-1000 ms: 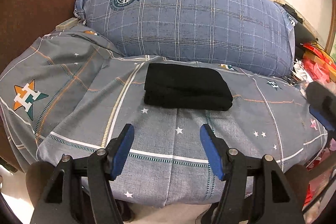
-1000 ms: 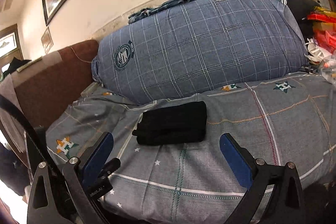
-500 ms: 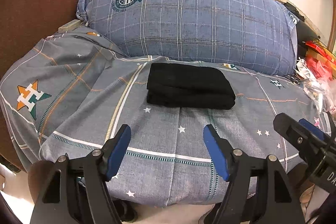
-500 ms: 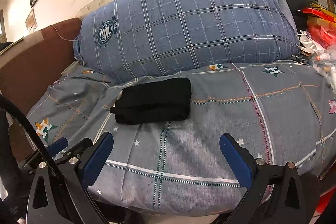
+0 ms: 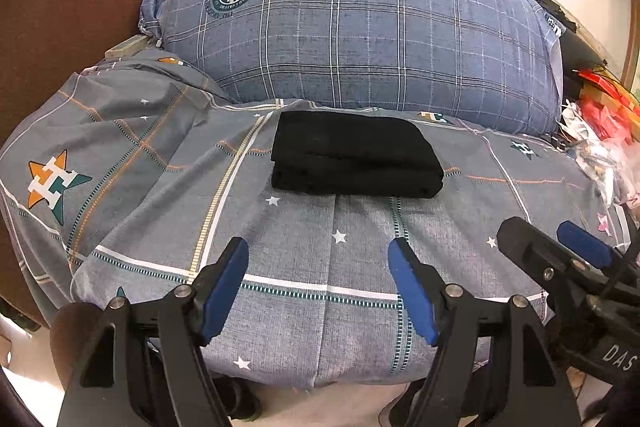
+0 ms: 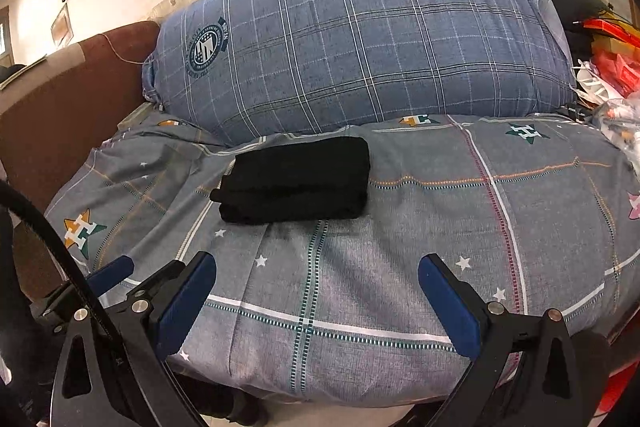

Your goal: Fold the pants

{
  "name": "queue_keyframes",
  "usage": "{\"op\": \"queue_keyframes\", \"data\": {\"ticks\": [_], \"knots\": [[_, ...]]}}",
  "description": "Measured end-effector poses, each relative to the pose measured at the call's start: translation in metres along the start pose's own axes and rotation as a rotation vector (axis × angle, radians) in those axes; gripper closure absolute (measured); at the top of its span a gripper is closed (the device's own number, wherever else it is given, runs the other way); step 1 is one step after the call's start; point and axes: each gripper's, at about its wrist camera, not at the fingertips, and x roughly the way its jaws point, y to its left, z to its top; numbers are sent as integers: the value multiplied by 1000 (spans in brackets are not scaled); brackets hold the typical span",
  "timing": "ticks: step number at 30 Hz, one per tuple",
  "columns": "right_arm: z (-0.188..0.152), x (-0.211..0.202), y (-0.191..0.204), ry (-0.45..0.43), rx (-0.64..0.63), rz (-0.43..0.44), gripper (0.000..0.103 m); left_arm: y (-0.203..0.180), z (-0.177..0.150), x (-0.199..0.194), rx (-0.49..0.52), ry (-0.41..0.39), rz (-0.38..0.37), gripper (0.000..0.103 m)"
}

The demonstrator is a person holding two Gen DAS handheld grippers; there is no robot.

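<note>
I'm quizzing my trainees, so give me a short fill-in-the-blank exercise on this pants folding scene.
1. The folded pants are ___ in colour.
2. Both the left gripper and the right gripper are ___.
3. Behind the pants lies a big blue plaid ___.

Missing words: black; open; pillow

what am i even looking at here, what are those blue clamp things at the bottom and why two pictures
Each picture comes from a fisheye camera mounted on a hand-held tool, looking forward along its two blue-padded fingers. A person carries one in each hand; there is no robot arm. The left tool and the right tool are both open and hold nothing. The two views show one scene from slightly different sides: black pants, already folded into a neat bundle, lie on a grey star-patterned bedsheet, in front of a big blue plaid pillow. Each tool also shows in the other's view.
</note>
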Motion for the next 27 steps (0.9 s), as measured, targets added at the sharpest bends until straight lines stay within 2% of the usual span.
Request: {"op": "queue_keyframes", "data": {"ticks": [22, 27], "knots": [[-7, 10, -1, 38, 12, -8, 0, 0, -5, 8, 6, 29, 4, 31], [-9, 15, -4, 48, 15, -44, 0, 2, -7, 12, 3, 44, 4, 31]]}}
